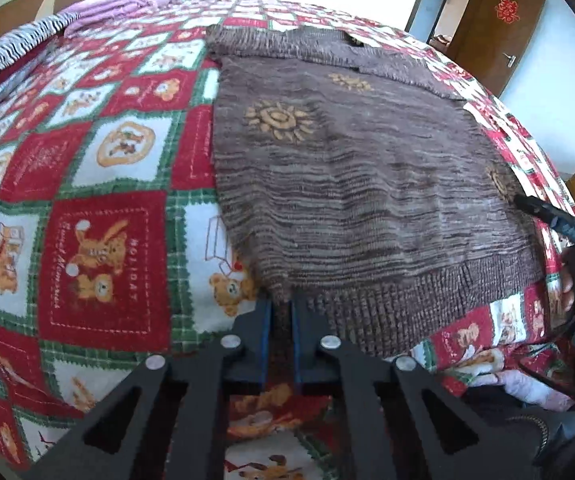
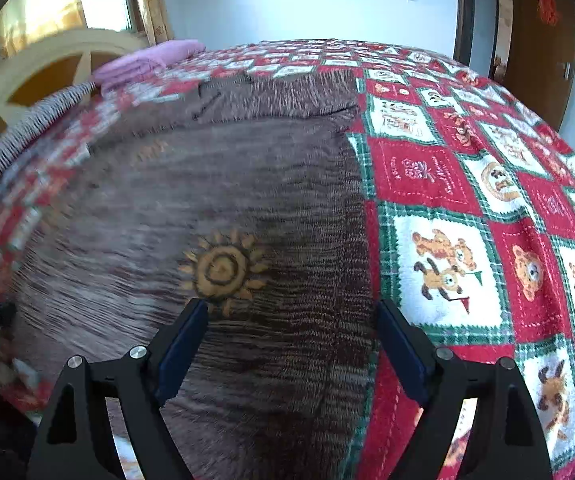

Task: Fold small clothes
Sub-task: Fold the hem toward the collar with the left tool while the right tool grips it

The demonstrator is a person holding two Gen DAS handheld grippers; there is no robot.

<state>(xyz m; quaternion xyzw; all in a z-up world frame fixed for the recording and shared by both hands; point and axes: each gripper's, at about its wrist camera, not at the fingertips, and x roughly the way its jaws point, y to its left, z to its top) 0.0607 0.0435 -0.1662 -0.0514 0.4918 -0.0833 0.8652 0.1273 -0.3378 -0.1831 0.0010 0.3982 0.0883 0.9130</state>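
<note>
A brown knitted sweater (image 1: 351, 176) with orange sun motifs lies flat on the bed, both sleeves folded across its top. My left gripper (image 1: 282, 308) is shut on the sweater's near left hem corner. The sweater also fills the left half of the right wrist view (image 2: 215, 208). My right gripper (image 2: 293, 320) is open, its jaws wide apart just above the sweater's right edge, near a sun motif. The right gripper also shows in the left wrist view (image 1: 543, 212) at the sweater's right side.
A red, green and white checked bear-print blanket (image 1: 95, 184) covers the bed. A folded pink cloth (image 1: 127, 4) and a striped pillow (image 1: 11, 48) lie at the headboard end. A brown door (image 1: 495, 20) stands behind.
</note>
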